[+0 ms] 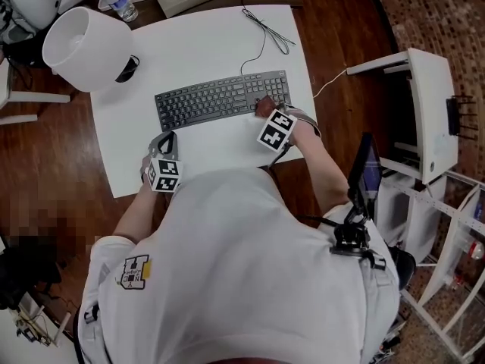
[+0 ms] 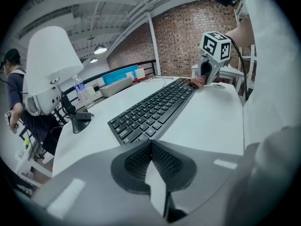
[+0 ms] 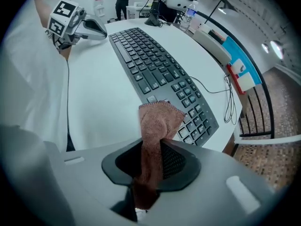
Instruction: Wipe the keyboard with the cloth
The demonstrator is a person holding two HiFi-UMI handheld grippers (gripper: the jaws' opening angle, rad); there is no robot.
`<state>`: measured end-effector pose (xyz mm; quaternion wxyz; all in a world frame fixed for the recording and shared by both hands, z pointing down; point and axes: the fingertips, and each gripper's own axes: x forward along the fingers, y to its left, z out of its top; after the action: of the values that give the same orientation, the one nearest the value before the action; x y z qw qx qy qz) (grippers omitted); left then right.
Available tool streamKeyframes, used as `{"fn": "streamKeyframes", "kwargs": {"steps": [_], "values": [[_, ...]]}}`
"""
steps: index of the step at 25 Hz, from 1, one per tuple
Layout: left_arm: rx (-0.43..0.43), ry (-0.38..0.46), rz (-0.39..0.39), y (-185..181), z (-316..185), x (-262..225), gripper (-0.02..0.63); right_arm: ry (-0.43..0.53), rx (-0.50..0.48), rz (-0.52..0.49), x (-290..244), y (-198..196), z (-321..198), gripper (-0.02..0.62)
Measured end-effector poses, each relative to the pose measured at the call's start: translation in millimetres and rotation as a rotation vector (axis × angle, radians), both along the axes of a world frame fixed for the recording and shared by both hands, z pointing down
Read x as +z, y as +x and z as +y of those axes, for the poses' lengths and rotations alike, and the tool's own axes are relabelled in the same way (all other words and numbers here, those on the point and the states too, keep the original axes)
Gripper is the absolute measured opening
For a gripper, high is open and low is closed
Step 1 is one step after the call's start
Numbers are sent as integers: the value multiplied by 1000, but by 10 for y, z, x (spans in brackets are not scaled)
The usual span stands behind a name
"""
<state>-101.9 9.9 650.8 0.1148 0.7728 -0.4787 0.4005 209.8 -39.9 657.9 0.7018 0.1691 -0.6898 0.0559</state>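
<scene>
A black keyboard [image 1: 220,101] lies across the white table [image 1: 212,44]. My right gripper [image 1: 267,114] points down at the keyboard's right end, shut on a reddish-brown cloth [image 3: 157,121]. The cloth's free end hangs onto the keys beside the number pad [image 3: 197,112]. In the left gripper view the same gripper [image 2: 206,76] and the cloth [image 2: 197,82] show at the keyboard's far end [image 2: 155,109]. My left gripper [image 1: 167,139] hovers over bare table in front of the keyboard's left end. Its jaws are shut [image 2: 151,147] with nothing between them.
A white lamp [image 1: 83,40] stands at the table's back left, with a water bottle [image 1: 121,4] behind it. The keyboard's cable [image 1: 265,29] runs to the back edge. A white stand [image 1: 428,112] sits to the right beyond the table's edge.
</scene>
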Motion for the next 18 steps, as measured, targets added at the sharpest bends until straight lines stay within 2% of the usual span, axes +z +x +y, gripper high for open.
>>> {"fn": "streamKeyframes", "kwargs": {"steps": [4,11,14,18], "values": [[6,5,3,4,41,-37,-2,33,-4,-17,-125,-76,-145,89],[-86,5,-8,-104,130,-72,-2,153,-68,-71,-326,-524,-1097,89],[-126,3,-6,-147,164,-53,-2,137,-96,-50,-190,-629,-1262,89],[-152,2,-3,-248,216,-53,-2,82,-98,-45,-117,-687,-1062,89]]}}
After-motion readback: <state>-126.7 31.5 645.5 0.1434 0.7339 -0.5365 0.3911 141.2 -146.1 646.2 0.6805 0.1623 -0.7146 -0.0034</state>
